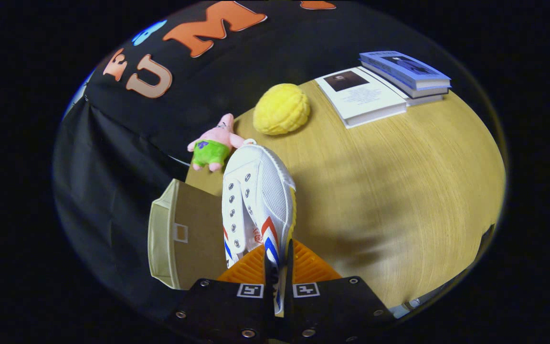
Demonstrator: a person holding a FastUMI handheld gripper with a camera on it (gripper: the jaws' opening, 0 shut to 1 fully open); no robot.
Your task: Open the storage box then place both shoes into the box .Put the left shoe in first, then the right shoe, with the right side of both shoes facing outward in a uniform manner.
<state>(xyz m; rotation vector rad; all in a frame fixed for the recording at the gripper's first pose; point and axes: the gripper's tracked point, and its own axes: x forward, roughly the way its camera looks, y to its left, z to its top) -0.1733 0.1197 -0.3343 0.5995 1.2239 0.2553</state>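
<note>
gripper (pixel 279 267) fingers clamped on white shoe (pixel 258 200) side wall; shoe's long axis running far, away from fingers, above table (pixel 399 191); storage box (pixel 179 239) open, just left of shoe.

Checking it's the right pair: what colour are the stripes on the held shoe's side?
Red and blue chevron stripes on the white shoe, clearest in the gripper view.
</note>
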